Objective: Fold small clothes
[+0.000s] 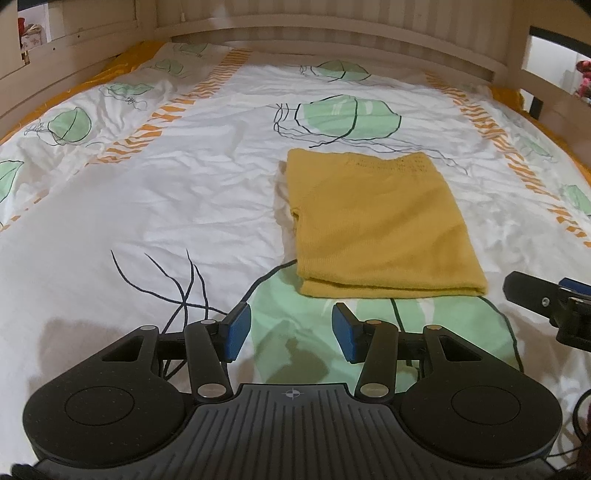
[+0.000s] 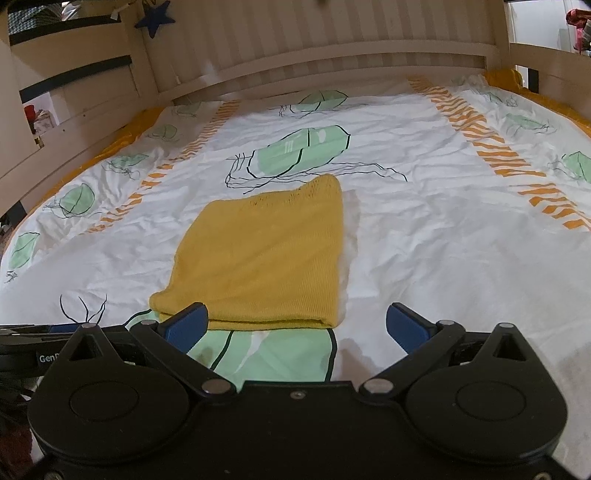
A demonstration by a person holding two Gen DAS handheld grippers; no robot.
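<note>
A yellow knitted garment [image 1: 376,221] lies folded into a flat rectangle on the bedsheet [image 1: 147,206], its doubled edge toward me. It also shows in the right wrist view [image 2: 266,258]. My left gripper [image 1: 291,332] is open and empty, just short of the garment's near left corner. My right gripper [image 2: 295,325] is open wide and empty, hovering at the garment's near edge; its left blue pad [image 2: 188,325] overlaps the near left corner. The right gripper's finger [image 1: 535,295] shows at the right edge of the left wrist view.
The white sheet with green leaf prints and orange stripes covers a bed with a cream slatted headboard [image 2: 332,48] behind and wooden rails [image 1: 74,48] at both sides. A blue star [image 2: 155,16] hangs at the upper left.
</note>
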